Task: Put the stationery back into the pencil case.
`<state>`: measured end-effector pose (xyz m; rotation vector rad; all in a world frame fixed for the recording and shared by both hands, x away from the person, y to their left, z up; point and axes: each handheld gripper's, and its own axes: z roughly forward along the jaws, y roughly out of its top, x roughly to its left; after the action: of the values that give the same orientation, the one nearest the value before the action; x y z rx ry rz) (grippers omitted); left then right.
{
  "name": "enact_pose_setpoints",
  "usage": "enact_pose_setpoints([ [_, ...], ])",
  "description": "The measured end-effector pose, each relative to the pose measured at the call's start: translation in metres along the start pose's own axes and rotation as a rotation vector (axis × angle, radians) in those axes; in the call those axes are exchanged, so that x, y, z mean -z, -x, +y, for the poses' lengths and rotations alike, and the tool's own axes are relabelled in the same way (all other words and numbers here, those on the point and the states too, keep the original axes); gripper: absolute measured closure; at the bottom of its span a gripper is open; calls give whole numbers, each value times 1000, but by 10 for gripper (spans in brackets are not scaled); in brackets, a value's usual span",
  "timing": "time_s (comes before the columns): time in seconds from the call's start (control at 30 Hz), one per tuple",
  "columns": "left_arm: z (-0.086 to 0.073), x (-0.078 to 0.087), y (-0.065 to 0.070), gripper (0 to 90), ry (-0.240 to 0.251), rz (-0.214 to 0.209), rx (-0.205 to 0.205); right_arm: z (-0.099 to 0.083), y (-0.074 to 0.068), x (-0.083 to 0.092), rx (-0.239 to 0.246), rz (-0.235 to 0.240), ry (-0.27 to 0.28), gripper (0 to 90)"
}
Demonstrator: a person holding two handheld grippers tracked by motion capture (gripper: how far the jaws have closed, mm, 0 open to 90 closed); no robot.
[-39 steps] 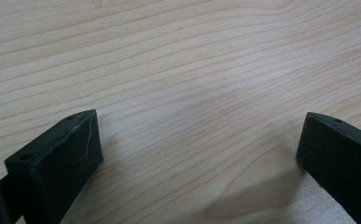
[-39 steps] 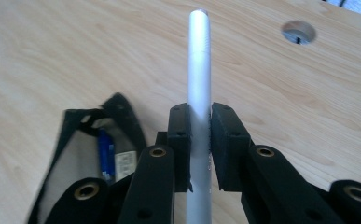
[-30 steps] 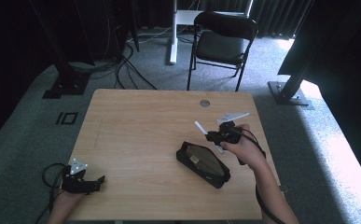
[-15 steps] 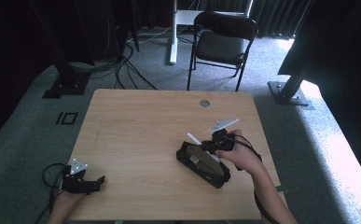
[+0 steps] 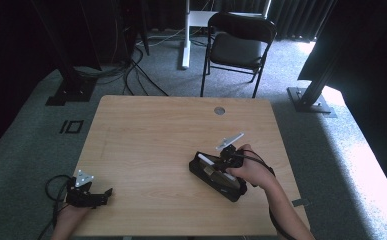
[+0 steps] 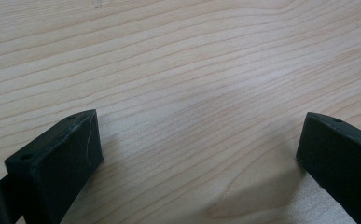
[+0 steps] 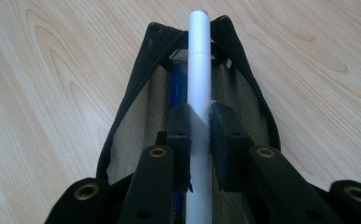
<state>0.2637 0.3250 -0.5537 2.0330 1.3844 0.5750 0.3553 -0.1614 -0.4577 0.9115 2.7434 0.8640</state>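
- Risk first, at my right tool (image 7: 200, 140): its jaws pinch a white pen (image 7: 199, 60) along its length, and in the right gripper view the pen lies over the open mouth of a black zip pouch (image 7: 136, 70). I judge that if I let go here, the far tip, which reaches the pouch's far end, could catch on the zipper edge and leave the pen lying across the opening instead of inside it.
- Blue pen (image 7: 178, 84) already lies in the pouch just left of the white one; pushing down at a slant could jam the two together or drag the soft pouch along the bench (image 5: 146, 135).
- Nothing holds the pouch down, so I think any sideways pull from my tool would shift it rather than seat the pen.
- Left tool (image 5: 88, 195) sits at the near left corner of the bench, jaws spread wide with only bare wood between them in the left gripper view. It is well apart from the pouch and gives it no support.
- Pouch position in the high view: right half of the bench, lying on a diagonal, with my right hand (image 5: 251, 172) over its far right side and the white pen (image 5: 206, 159) showing at its upper left end.
- Change from a second ago: my right tool held the pen raised above and beyond the pouch; half a second ago it was lower, at the pouch's edge; now it is down over the opening with the pen lined up along it. The left tool and the pouch have not moved.
- Farther off, a black folding chair (image 5: 241, 45) stands past the bench, clear of the work.
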Motion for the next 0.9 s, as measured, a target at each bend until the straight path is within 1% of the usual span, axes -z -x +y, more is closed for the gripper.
enact_pose_setpoints([
  [0.03, 0, 0, 0, 4, 0, 0, 0, 0, 0, -1, 8, 2, -16, 785],
  [0.17, 0, 0, 0, 4, 0, 0, 0, 0, -1, -6, 15, -3, -41, 785],
  [0.23, 0, 0, 0, 4, 0, 0, 0, 0, -1, -8, 8, 0, -62, 785],
  [0.33, 0, 0, 0, 4, 0, 0, 0, 0, 0, -12, -1, -8, -87, 785],
  [0.4, 0, 0, 0, 4, 0, 0, 0, 1, -1, -14, 1, -6, -101, 785],
  [0.53, 0, 0, 0, 4, 0, 0, 0, 2, -2, -16, 9, -3, -105, 785],
  [0.67, 0, 0, 0, 4, 0, 0, 0, 5, -2, -19, 12, -8, -131, 785],
  [0.7, 0, 0, 0, 4, 0, 0, 0, 5, -2, -19, 20, -7, -145, 785],
  [0.77, 0, 0, 0, 4, 0, 0, 0, 7, -2, -20, 18, -9, -150, 785],
  [0.8, 0, 0, 0, 4, 0, 0, 0, 8, -3, -21, 27, -6, -160, 785],
  [0.87, 0, 0, 0, 4, 0, 0, 0, 9, -4, -22, 27, 0, -165, 785],
  [0.9, 0, 0, 0, 4, 0, 0, 0, 10, -4, -23, 39, 0, -177, 785],
])
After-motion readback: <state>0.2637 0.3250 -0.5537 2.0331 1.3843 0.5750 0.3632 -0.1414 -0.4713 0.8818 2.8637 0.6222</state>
